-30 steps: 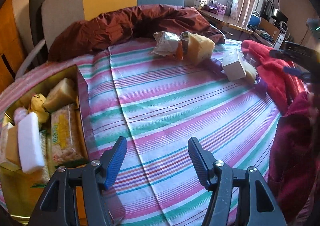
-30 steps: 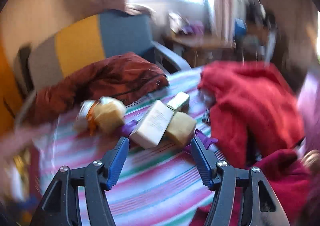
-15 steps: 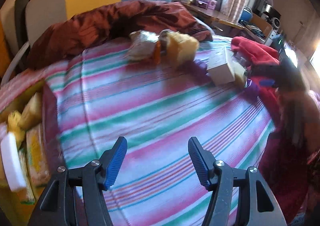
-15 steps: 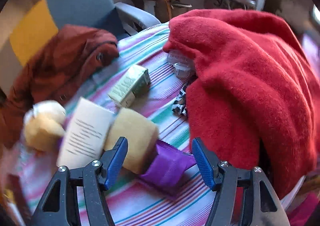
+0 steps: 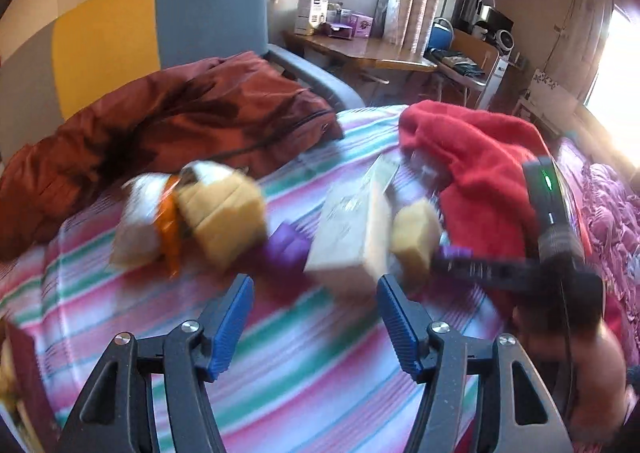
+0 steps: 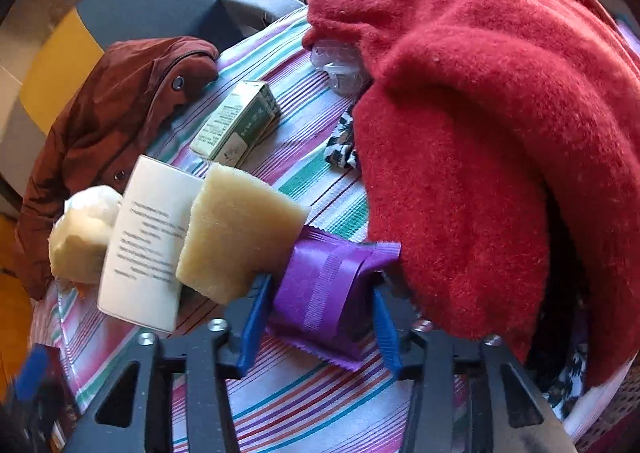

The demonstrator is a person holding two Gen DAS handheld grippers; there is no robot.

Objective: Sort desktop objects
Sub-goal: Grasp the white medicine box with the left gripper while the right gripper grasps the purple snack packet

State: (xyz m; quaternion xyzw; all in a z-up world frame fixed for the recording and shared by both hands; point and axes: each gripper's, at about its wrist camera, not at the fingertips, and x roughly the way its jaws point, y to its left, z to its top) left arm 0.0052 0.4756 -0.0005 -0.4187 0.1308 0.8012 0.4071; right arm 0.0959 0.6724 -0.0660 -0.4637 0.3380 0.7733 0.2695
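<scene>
Your right gripper [image 6: 320,309] has moved in since half a second ago: then its fingers stood wide with the purple packet [image 6: 326,289] ahead of them; now they have narrowed and bracket the packet on both sides, blue pads against or just beside its wrapper. You cannot tell from this view whether they truly press it. The packet lies on the striped cloth [image 6: 304,389] of the bench, near its right edge, touching the yellow sponge [image 6: 236,237], which leans on the white box [image 6: 146,241]. Behind these lies a green carton [image 6: 240,123], and the red blanket [image 6: 492,113] is heaped just beside the packet.

Your left gripper [image 5: 314,317] has its fingers wide, holding nothing. It has swung right and forward since the earlier frame; the yellow tin at the bench's left edge has almost left its view, and the blurred white box [image 5: 352,229], sponge [image 5: 416,233] and a second sponge [image 5: 224,213] now lie just ahead.
</scene>
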